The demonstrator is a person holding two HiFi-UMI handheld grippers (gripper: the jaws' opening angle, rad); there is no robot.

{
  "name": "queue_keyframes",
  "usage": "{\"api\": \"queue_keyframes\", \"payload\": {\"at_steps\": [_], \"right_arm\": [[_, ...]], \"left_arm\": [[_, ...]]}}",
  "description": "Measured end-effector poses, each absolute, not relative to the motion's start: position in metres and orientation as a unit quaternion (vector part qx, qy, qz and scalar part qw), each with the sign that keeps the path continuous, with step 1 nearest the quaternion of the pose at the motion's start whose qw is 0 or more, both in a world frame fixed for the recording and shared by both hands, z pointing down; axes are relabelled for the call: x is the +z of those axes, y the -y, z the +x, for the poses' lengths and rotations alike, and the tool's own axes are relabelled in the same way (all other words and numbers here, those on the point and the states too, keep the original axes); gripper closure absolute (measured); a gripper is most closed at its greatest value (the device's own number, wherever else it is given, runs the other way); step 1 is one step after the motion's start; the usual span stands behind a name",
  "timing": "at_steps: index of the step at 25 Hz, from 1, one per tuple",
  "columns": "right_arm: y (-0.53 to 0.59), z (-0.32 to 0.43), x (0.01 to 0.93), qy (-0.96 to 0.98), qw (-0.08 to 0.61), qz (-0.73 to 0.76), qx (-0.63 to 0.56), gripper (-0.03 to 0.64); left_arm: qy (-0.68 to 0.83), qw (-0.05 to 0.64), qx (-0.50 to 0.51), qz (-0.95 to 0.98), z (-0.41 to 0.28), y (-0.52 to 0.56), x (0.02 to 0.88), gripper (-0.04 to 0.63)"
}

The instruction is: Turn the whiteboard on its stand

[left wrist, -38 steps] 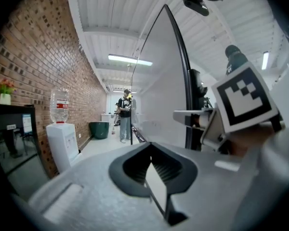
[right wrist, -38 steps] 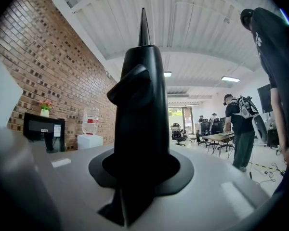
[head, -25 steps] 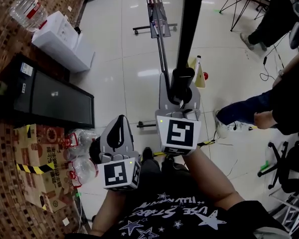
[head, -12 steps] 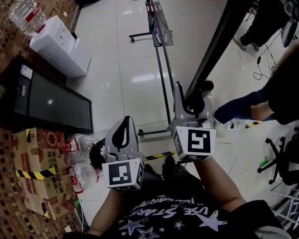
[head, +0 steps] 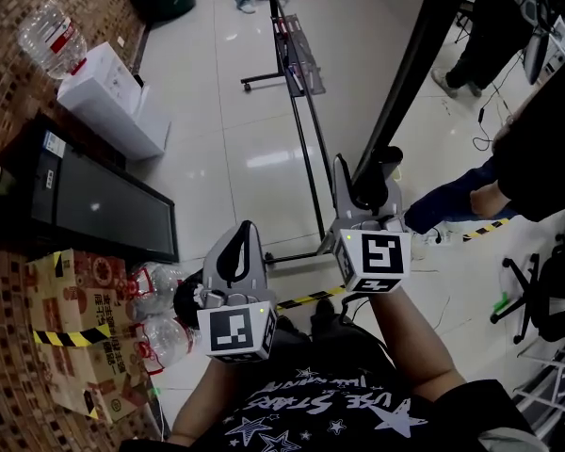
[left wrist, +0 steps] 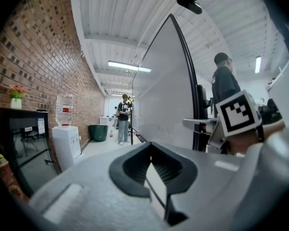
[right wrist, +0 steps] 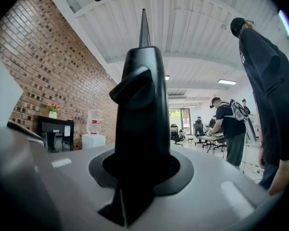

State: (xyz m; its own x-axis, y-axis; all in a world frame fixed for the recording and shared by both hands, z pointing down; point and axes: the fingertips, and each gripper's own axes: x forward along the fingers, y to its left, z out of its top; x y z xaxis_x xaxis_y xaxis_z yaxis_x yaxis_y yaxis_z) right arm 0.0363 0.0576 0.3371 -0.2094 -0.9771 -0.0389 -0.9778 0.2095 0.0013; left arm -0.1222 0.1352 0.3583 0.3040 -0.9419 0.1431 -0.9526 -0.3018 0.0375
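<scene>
- A person is standing on a pale tiled floor beside a brick wall, holding a two-jaw gripper in each hand.
- The whiteboard is showing edge-on in the head view, as a dark bar slanting from the top right down to the right hand.
- The thin black stand is reaching away across the floor beneath the whiteboard.
- The right gripper is pointing level, and its jaws are clamping the black lower corner of the whiteboard's frame.
- The left gripper is hovering lower and further left, apart from the whiteboard. Its jaw tips are meeting with nothing between them.
- In the left gripper view, the whiteboard's white face is rising just ahead and to the right.
- A water dispenser and a black cabinet are standing along the wall on the left.
</scene>
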Motion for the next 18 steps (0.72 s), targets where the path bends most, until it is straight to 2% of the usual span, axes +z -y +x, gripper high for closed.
{"api": "queue_keyframes", "payload": {"at_steps": [9,12,18], "right_arm": [[-0.057,0.034,0.338,-0.775,-0.006,-0.631,0.025,0.49],[-0.059,0.031,0.338,-0.779,-0.014,-0.625,0.043,0.423],[-0.061,0.033,0.342,-0.775,-0.022,-0.631,0.03,0.379]], "left_arm": [[0.588,0.054,0.045,0.806,-0.122,-0.141,0.354,0.589],[0.587,0.052,0.044,0.807,-0.12,-0.142,0.353,0.589],[0.584,0.048,0.037,0.81,-0.119,-0.143,0.347,0.589]]}}
